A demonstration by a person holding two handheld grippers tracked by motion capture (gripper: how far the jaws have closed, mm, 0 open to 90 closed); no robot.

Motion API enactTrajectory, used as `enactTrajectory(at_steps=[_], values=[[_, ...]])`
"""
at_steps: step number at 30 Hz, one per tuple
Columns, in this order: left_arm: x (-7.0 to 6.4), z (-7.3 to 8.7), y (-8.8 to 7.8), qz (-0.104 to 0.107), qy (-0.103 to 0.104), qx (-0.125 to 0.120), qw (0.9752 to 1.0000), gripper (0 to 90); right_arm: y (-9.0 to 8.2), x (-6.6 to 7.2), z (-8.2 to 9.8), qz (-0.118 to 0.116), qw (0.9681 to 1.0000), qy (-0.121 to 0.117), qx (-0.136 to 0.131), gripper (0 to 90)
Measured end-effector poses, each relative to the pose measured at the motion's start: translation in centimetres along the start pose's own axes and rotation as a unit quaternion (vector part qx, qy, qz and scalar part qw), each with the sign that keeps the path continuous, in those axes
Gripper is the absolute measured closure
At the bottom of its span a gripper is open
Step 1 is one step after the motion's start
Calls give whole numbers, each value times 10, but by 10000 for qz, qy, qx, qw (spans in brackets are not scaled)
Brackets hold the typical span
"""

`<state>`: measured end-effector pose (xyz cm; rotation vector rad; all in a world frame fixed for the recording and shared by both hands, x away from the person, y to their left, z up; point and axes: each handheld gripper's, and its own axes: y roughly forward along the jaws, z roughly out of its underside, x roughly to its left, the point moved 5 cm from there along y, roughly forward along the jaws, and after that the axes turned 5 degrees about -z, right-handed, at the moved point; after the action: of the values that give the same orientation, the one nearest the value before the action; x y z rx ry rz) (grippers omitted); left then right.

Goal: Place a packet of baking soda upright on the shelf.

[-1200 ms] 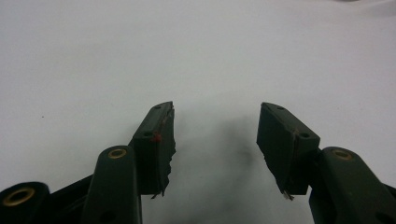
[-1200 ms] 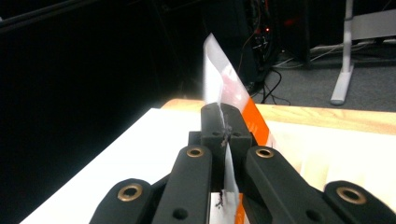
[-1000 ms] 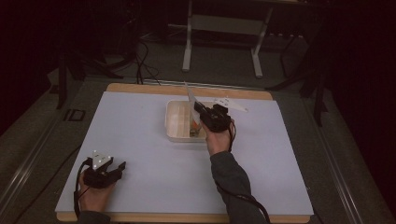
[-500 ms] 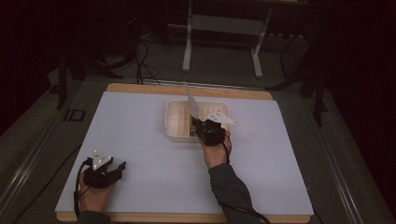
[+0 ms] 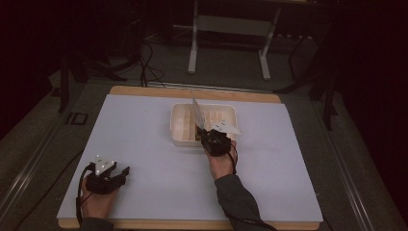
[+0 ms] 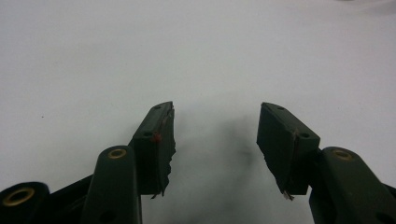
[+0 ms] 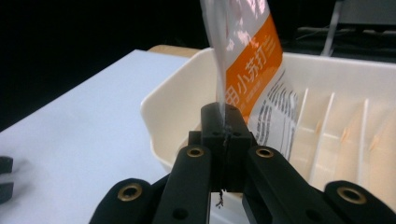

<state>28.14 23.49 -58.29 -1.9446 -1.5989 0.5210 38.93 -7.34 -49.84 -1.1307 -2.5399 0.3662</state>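
Right gripper [image 7: 224, 119], jaws closed on the lower edge of a thin orange-and-white packet [image 7: 250, 60], upright at frame centre over the slotted cream tray [image 5: 179, 126]. Probably light, floppy, slippery; grip the sealed edge. Left gripper [image 6: 215, 135] open, empty, on the table [image 5: 144, 125].

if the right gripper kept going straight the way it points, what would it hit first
Probably the cream tray: the right gripper, shut on the packet, points over its near rim toward the divided inside, though depth is hard to judge.
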Motion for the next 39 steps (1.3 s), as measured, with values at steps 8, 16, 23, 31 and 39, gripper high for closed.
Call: enactTrajectory(at_steps=[8, 16, 23, 31, 39], values=[[0, 0, 0, 1, 9, 5, 10000, 462, 4, 2, 0, 16, 10000, 10, 65, 879], [0, 0, 0, -8, 3, 2, 10000, 462, -1, -4, -6, 143, 9999, 17, 63, 782], [0, 0, 0, -15, -1, -5, 10000, 462, -10, -6, -13, 154, 9996, -139, 216, 683], [0, 0, 0, -19, -16, -12, 10000, 462, -23, -9, -20, 18, 9979, -305, 570, 623], [0, 0, 0, -23, -24, -15, 10000, 462, -41, -16, -13, -241, 9924, -546, 1074, 568]])
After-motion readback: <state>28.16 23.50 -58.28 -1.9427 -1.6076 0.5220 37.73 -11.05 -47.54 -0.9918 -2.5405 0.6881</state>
